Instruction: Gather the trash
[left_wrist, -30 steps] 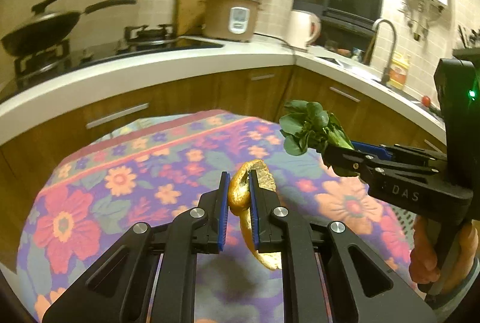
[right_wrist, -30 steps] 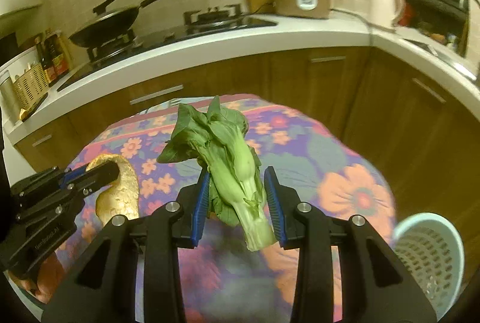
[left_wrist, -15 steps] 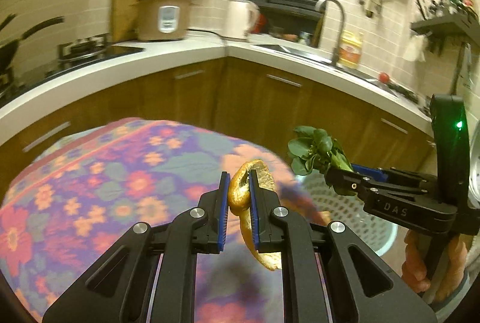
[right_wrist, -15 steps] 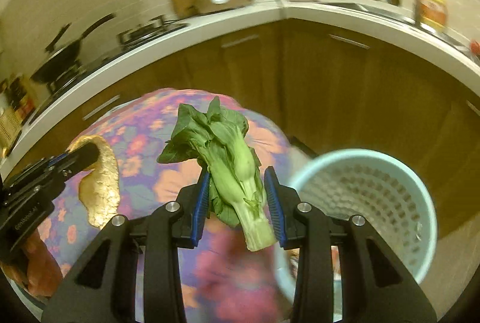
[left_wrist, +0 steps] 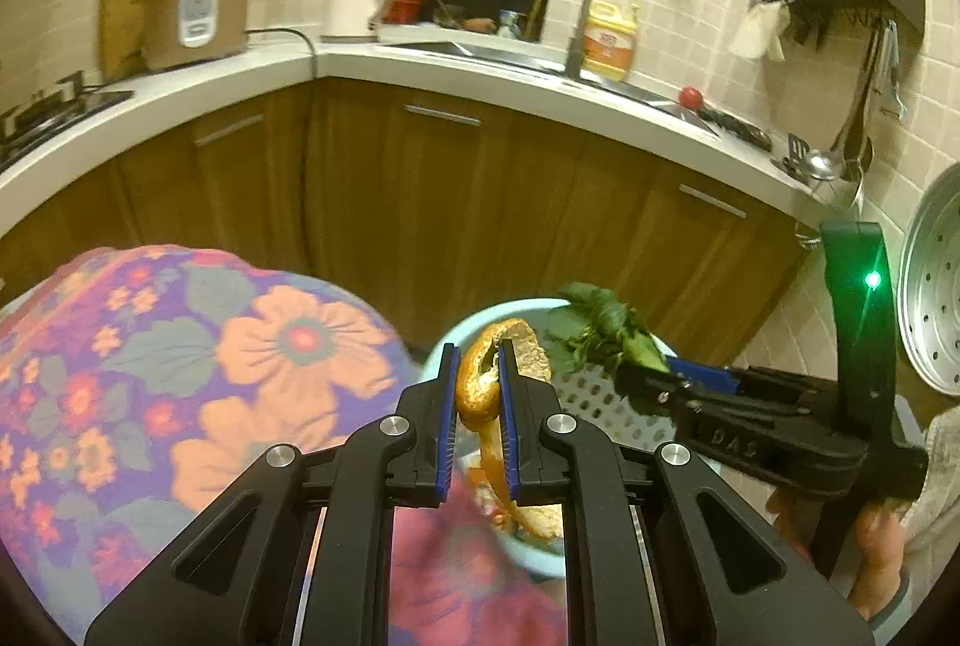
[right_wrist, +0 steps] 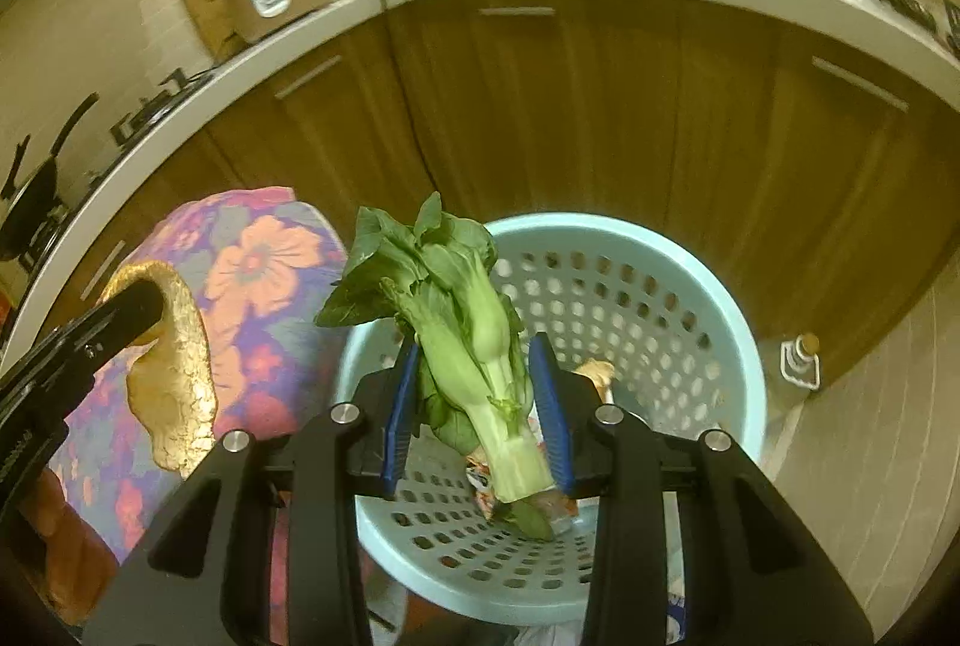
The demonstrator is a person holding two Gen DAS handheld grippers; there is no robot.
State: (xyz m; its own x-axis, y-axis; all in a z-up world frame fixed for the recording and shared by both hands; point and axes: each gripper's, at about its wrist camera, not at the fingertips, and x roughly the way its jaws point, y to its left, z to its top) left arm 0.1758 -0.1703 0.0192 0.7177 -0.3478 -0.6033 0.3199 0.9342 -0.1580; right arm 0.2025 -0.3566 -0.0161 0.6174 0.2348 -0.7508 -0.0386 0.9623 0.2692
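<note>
My left gripper [left_wrist: 479,355] is shut on a curled orange peel [left_wrist: 480,394] and hangs at the near rim of the light blue perforated trash basket [left_wrist: 594,406]. In the right wrist view the same peel [right_wrist: 171,382] dangles at the left, over the flowered cloth. My right gripper [right_wrist: 471,370] is shut on a green bok choy [right_wrist: 468,346], stalk end down, above the open basket [right_wrist: 690,286]. Some scraps lie on the basket's floor. From the left wrist view, the right gripper [left_wrist: 630,376] with its leaves is over the basket's far side.
A round table under a flowered cloth [left_wrist: 180,376] stands left of the basket. Brown cabinets [left_wrist: 480,202] and a white counter [left_wrist: 510,69] curve behind. A small bottle [right_wrist: 798,364] sits on the floor right of the basket. A metal steamer tray [left_wrist: 936,286] hangs at the right.
Both grippers have swung right from over the table to the basket, each keeping its load. The basket now lies right under the bok choy.
</note>
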